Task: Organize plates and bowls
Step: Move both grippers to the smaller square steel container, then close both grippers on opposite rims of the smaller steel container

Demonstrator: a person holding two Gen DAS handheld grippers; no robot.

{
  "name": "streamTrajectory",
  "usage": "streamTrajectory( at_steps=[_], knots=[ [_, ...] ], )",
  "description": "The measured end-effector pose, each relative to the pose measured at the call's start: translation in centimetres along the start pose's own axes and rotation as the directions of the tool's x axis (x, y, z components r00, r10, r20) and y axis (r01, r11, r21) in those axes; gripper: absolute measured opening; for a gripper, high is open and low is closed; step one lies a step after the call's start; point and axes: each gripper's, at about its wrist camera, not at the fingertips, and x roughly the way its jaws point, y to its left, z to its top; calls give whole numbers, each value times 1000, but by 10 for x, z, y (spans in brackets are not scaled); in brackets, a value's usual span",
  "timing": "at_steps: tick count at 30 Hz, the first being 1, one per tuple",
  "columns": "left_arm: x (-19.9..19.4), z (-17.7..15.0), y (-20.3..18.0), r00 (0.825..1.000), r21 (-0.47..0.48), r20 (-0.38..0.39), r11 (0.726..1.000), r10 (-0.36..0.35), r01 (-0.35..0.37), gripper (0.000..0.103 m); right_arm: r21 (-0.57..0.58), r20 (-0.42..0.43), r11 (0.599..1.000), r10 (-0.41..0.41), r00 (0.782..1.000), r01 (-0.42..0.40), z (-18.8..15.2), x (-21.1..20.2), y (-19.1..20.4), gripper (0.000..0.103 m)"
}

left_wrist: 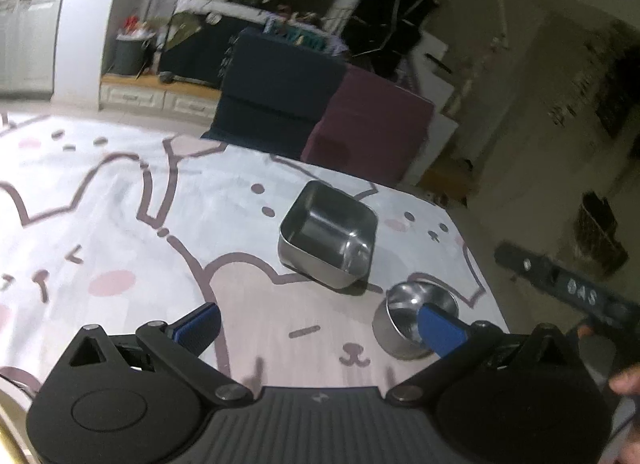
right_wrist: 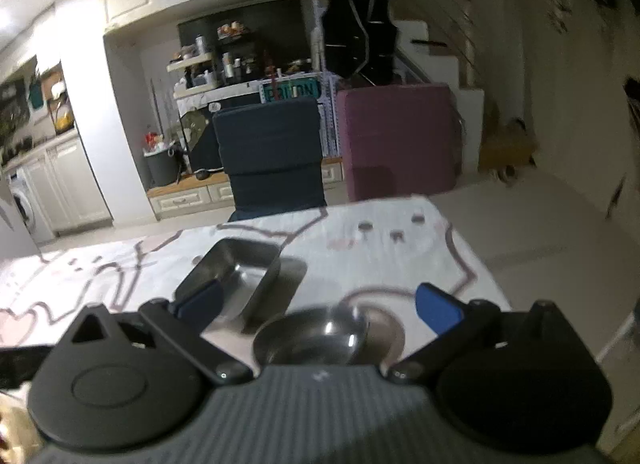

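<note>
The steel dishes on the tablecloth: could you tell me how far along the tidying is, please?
Done: nothing visibly stacked; the square steel dish and round steel bowl sit apart on the tablecloth. In hand: nothing; left tool and right tool are open and empty. Left: gathering both dishes.

Tablecloth point(left_wrist: 120, 191) lies clear left of square tin point(left_wrist: 328, 234) and round bowl point(left_wrist: 416, 318).
</note>
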Motion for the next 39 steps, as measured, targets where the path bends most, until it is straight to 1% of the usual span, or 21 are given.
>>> streamTrajectory(
  at_steps=[3,6,8,9,11,13,15,17,19,22,23,24,25,26,28,29,30,32,34,37,39],
  knots=[
    [15,7,-1,1000,-44,25,999,10,-9,103,-79,12,996,37,999,-36,21,29,4,103],
    [31,14,0,999,-135,42,991,25,-19,103,-205,-25,973,106,994,-109,39,61,16,103],
    [41,17,2,997,-209,62,977,51,-37,103,-306,-47,941,140,989,-148,49,82,26,103],
    [46,17,2,996,-239,71,970,56,-37,103,-349,-65,925,135,989,-149,54,93,31,103],
    [57,16,4,995,-297,78,954,58,-32,103,-431,-116,888,124,986,-162,66,117,43,102],
    [68,14,5,996,-347,75,938,47,-18,103,-485,-157,849,151,976,-210,72,137,52,99],
    [79,12,5,998,-383,61,924,35,-9,103,-537,-190,808,164,968,-242,76,157,64,90],
    [88,9,6,999,-410,49,912,16,5,102,-580,-220,773,155,963,-257,76,179,76,82],
    [97,7,9,999,-435,35,900,1,15,102,-605,-271,739,159,949,-297,72,197,85,75],
    [104,5,15,1000,-449,25,893,-16,26,97,-630,-346,689,164,924,-358,60,224,99,65],
    [105,4,17,1000,-453,23,891,-16,25,95,-632,-366,680,160,917,-372,56,234,103,59],
    [107,3,20,1000,-459,22,888,-15,23,94,-629,-380,677,161,911,-382,52,240,106,51],
    [108,2,21,1000,-464,20,886,-12,20,92,-620,-396,678,165,903,-396,49,246,107,48],
    [109,2,23,1000,-468,17,883,-10,17,90,-610,-406,685,163,899,-399,45,250,107,47],
    [112,1,25,1000,-474,9,881,-6,10,86,-602,-400,695,164,902,-393,43,250,104,46],
    [114,1,26,1000,-476,2,880,-7,7,84,-595,-400,701,167,901,-394,42,249,102,42],
    [116,0,26,1000,-479,-7,878,-8,4,82,-589,-402,707,163,901,-391,42,249,100,34],
    [119,-3,27,1000,-490,-21,872,-12,0,75,-560,-416,736,149,897,-382,46,246,95,24],
    [122,-3,27,999,-493,-33,870,-12,-6,70,-523,-453,755,148,879,-396,47,244,89,20],
    [124,1,25,999,-460,-33,887,12,-26,62,-500,-496,757,149,856,-421,45,237,80,16],
    [126,5,25,999,-447,-30,893,29,-39,58,-485,-512,763,150,846,-428,42,233,73,13]
  ],
)
